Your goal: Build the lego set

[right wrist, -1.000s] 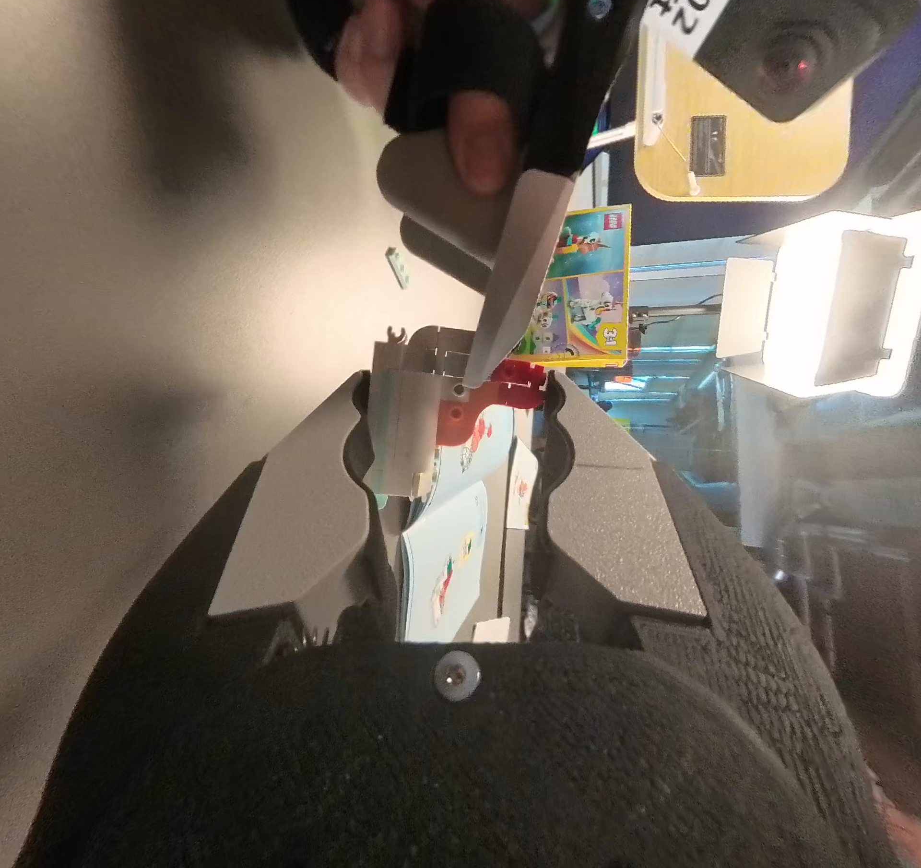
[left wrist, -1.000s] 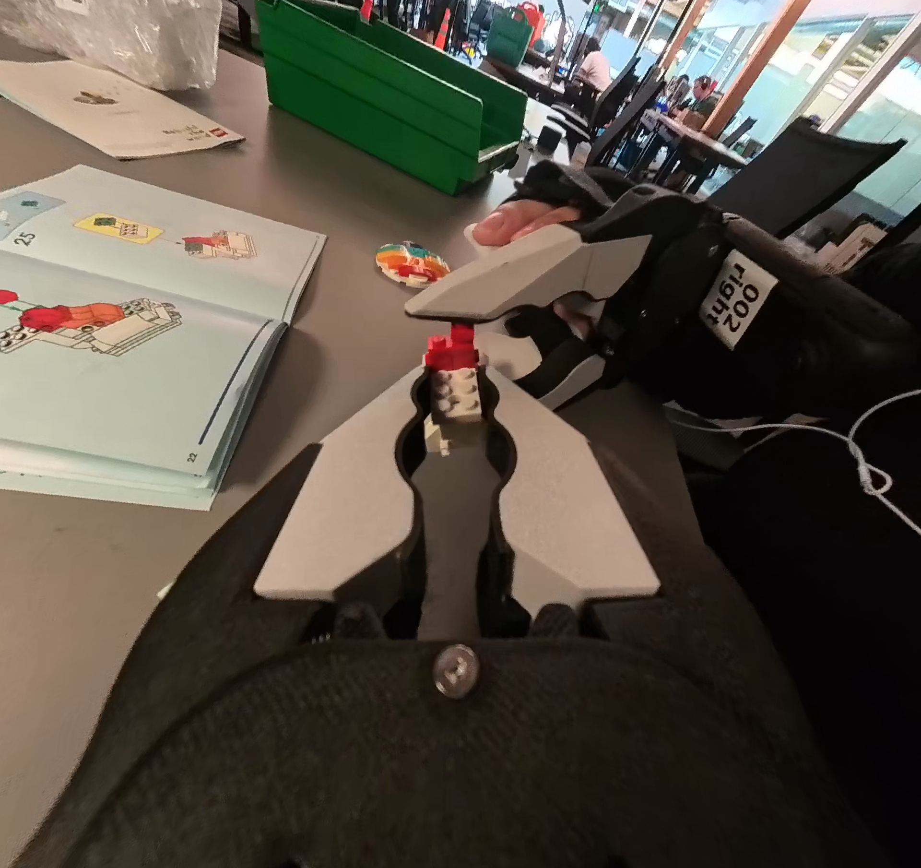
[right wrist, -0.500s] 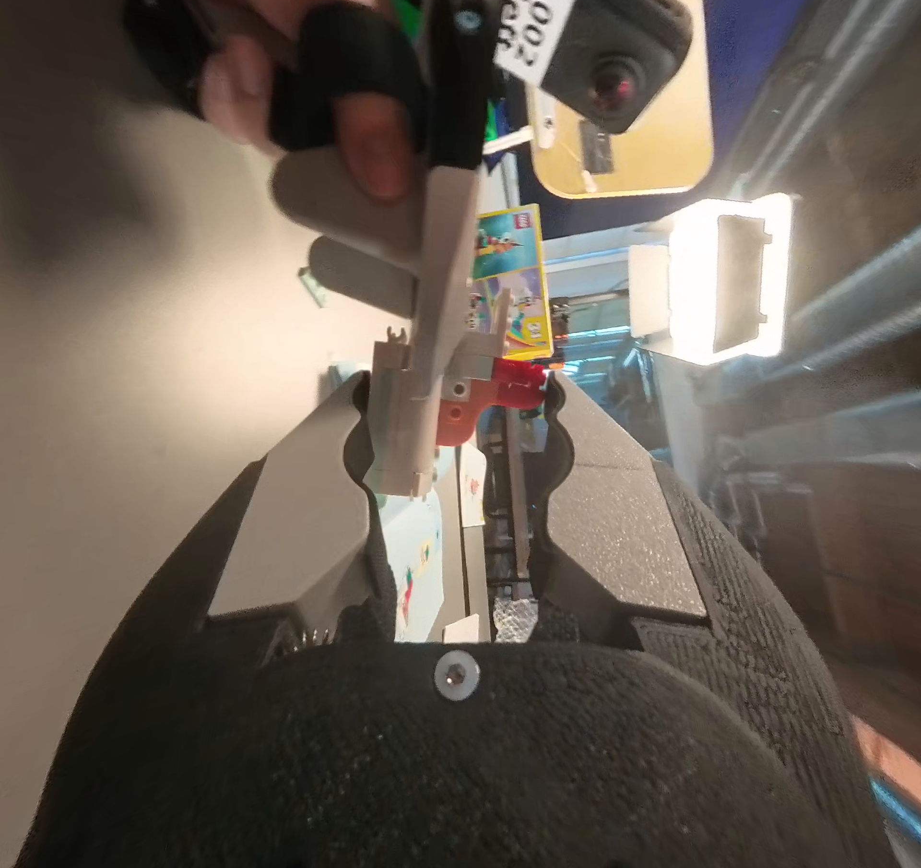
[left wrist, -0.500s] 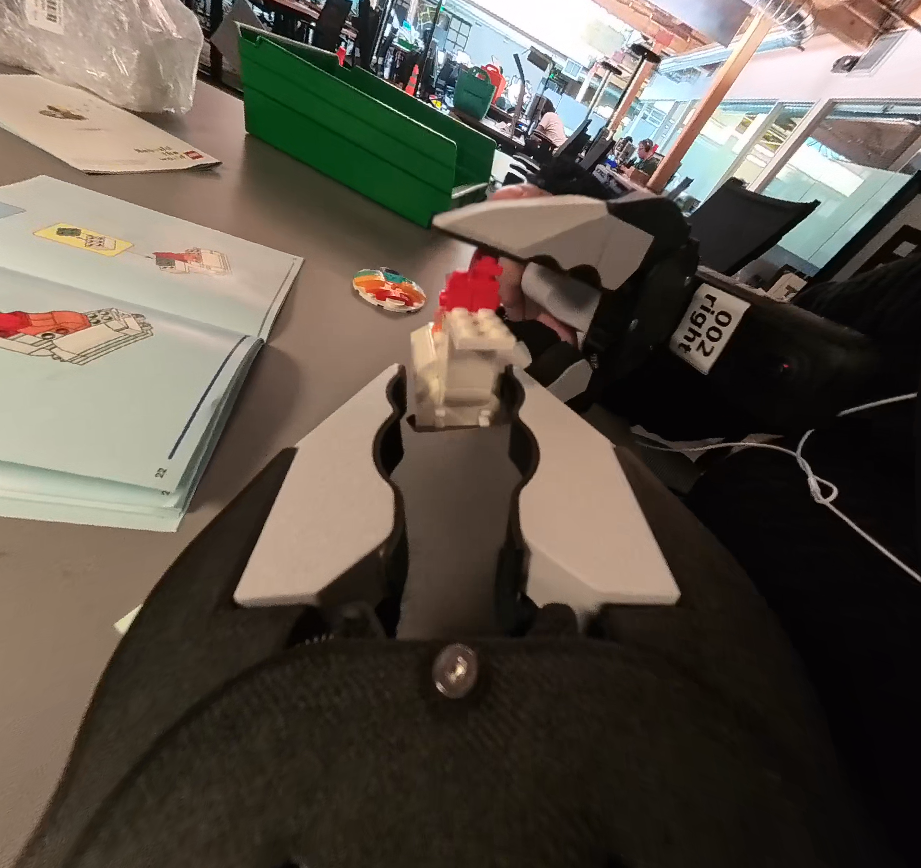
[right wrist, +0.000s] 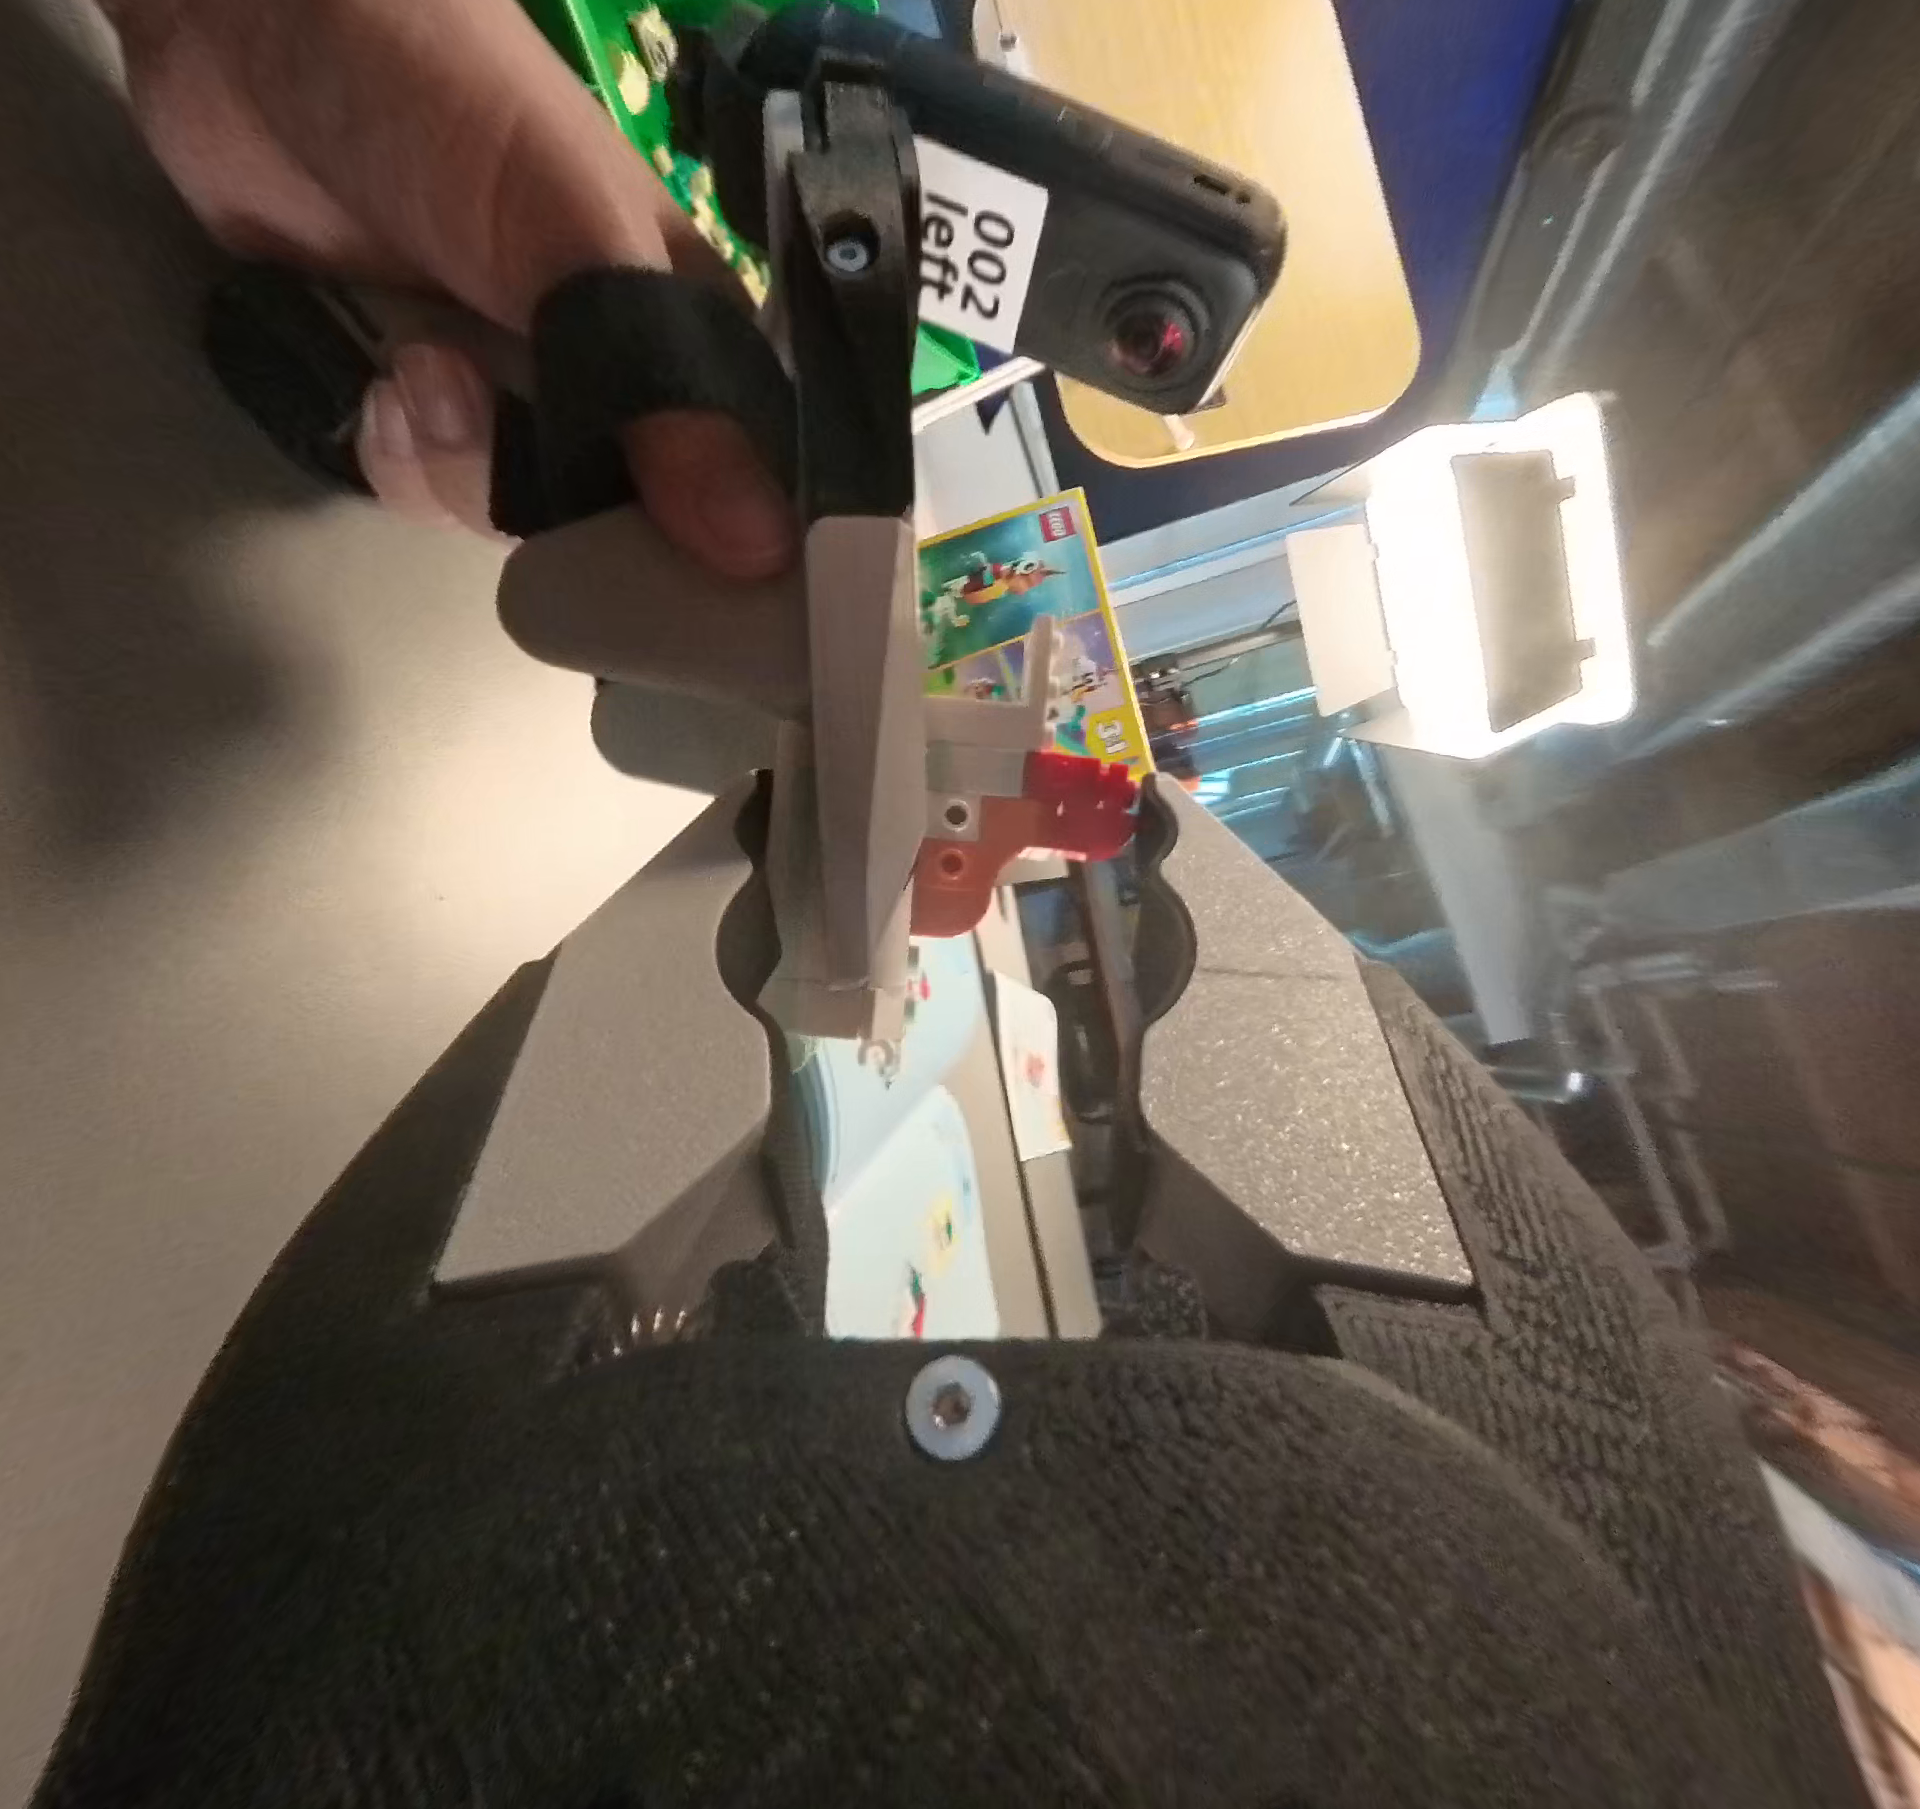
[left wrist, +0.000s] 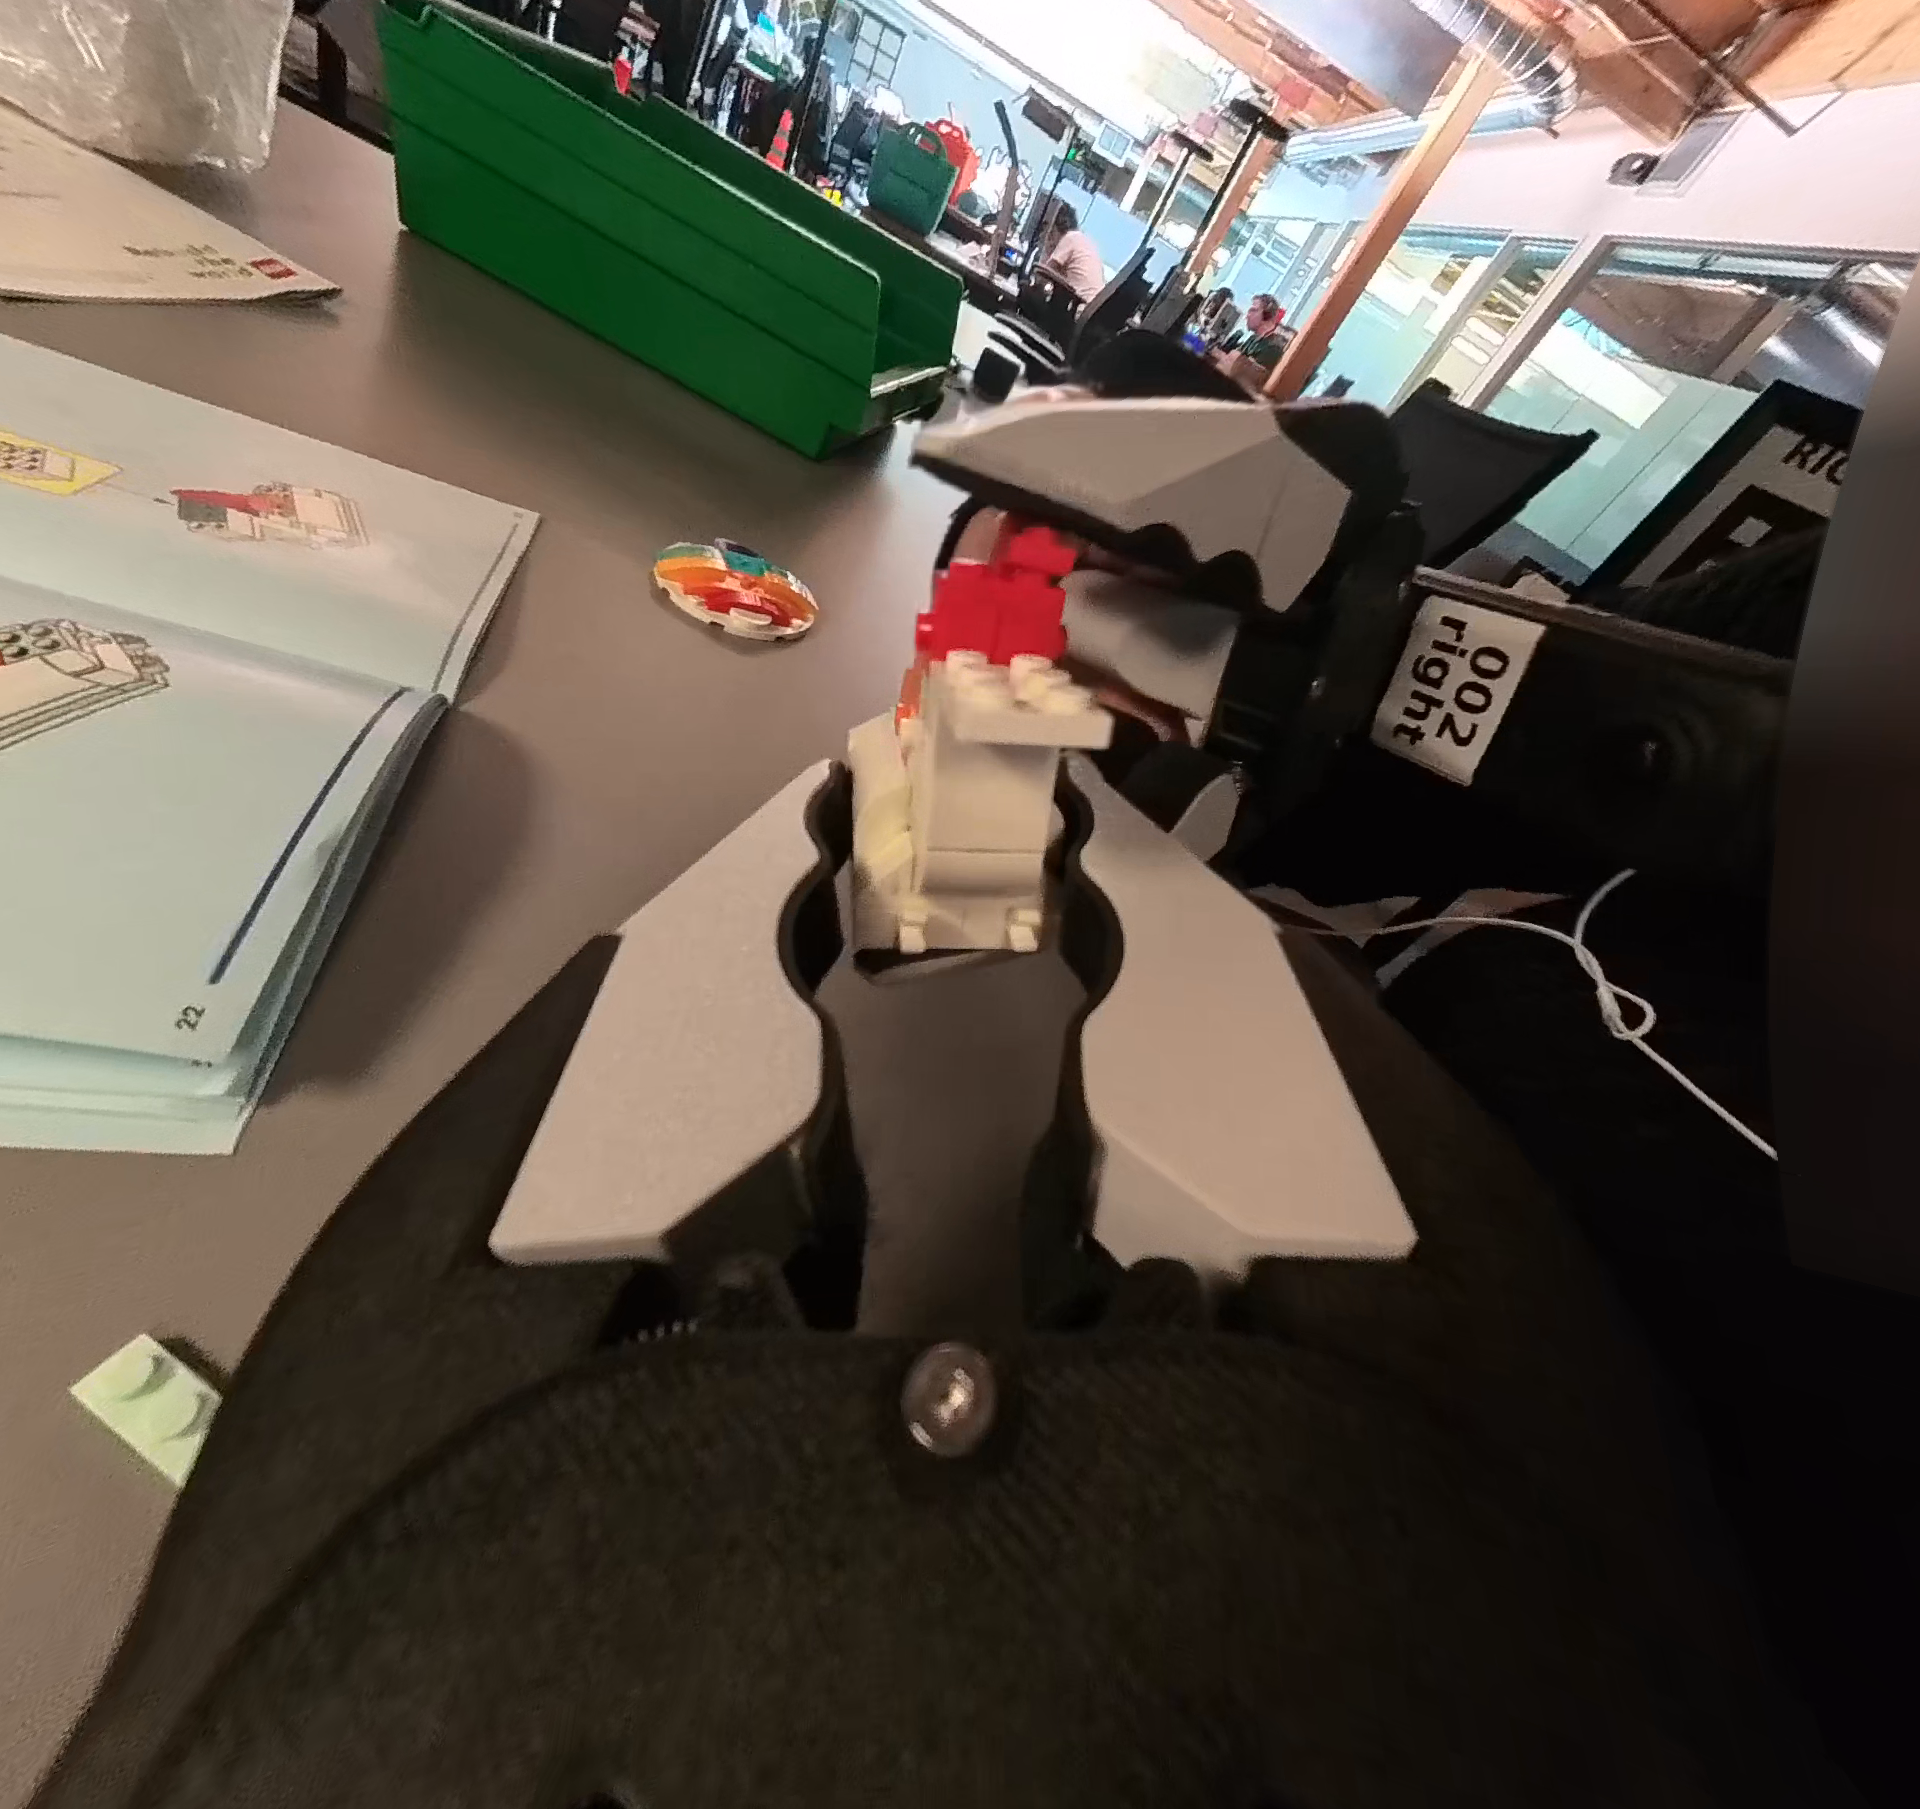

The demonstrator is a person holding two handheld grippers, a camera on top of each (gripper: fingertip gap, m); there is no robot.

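Observation:
A small lego model, with a white body, an orange part and a red top, is held above the grey table. My left gripper is shut on its white body. My right gripper comes in from the right in the left wrist view, its jaws above and below the red top. In the right wrist view my right gripper is closed around the model. One fingertip touches the red part. The other presses the side where a left finger covers the white body.
An open instruction booklet lies at the left. A green bin stands behind it. A round multicoloured piece and a pale green plate lie on the table. A plastic bag is at far left and a yellow lego box beyond. The gap from one gripper's tips to the other's is roughly 5 cm.
Both grippers have lifted and turned the model together, so its white body now faces the left camera and stands taller. Both grips have held.

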